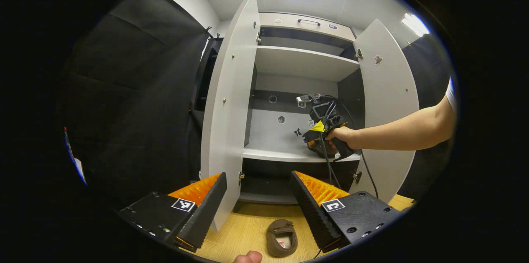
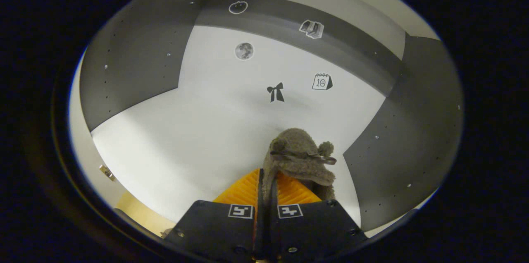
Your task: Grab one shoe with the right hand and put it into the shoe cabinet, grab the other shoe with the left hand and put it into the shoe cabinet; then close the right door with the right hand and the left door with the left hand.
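On the floor (image 1: 248,230), second shoe (image 1: 282,237).

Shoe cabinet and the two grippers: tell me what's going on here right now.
A person is loading a tall white shoe cabinet whose two doors stand open. The right gripper, held in a hand inside the middle compartment, is shut on a fuzzy brown slipper-style shoe, above the white shelf. The left gripper is open and holds nothing; the second brown shoe lies on the wooden floor in front of the cabinet, between that gripper's fingers in the left gripper view.
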Tool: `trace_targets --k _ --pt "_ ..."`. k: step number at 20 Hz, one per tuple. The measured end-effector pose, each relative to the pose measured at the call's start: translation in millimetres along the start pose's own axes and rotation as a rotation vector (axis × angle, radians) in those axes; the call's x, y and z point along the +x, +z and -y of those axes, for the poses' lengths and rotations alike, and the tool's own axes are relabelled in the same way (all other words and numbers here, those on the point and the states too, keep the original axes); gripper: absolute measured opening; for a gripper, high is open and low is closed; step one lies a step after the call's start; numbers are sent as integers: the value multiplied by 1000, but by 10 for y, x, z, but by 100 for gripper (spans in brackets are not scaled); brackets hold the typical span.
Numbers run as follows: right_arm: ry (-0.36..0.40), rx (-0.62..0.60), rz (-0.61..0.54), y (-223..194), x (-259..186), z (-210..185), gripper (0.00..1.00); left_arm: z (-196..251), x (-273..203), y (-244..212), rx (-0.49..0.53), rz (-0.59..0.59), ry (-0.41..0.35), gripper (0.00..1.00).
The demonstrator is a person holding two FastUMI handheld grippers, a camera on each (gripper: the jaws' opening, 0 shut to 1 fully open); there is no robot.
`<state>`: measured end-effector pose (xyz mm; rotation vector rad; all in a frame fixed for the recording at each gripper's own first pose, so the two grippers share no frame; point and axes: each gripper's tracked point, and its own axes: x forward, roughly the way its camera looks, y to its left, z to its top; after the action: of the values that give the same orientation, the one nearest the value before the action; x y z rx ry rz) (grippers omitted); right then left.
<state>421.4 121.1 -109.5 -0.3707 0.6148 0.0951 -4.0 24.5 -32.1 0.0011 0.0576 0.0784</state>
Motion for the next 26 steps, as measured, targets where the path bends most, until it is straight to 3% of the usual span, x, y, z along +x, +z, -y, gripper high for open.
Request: trace_targets --k 1,3,4,6,7,8,9,11,16,18,20,21,23,24,26 --pt "-4 3 -1 8 -16 8 12 -3 6 1 0 3 0 95" --pt "-6 6 0 20 -80 -6 43 -4 16 36 0 16 0 95" --pt "-10 3 7 45 -133 6 42 -3 21 46 -1 20 -1 95" --pt "-8 -23 31 106 -289 32 57 0 23 51 -1 23 -3 95" --pt "-4 -29 37 117 -383 53 50 2 25 54 -2 24 -4 95" --pt "3 -24 47 122 -459 78 58 9 28 56 -2 24 -7 95" --pt "-1 -10 69 157 -548 133 51 13 32 54 -3 24 -11 95" --pt "-11 19 116 206 -785 269 51 29 30 47 -2 22 -20 95" --pt "46 134 235 145 -1529 392 51 131 60 36 -3 31 -55 95" --pt "50 150 292 45 -1828 421 75 243 58 73 -2 30 -73 95" --pt "58 160 336 -95 -2098 422 75 305 47 52 6 23 -92 95" --pt "61 164 352 -183 -2216 424 70 332 50 43 12 20 -101 95" --pt "59 177 365 -405 -2401 436 72 395 40 42 23 19 -113 95" --pt "64 184 367 -529 -2483 422 80 425 42 39 25 19 -117 95" --pt "45 212 381 -758 -2605 473 80 485 33 31 22 17 -129 95"
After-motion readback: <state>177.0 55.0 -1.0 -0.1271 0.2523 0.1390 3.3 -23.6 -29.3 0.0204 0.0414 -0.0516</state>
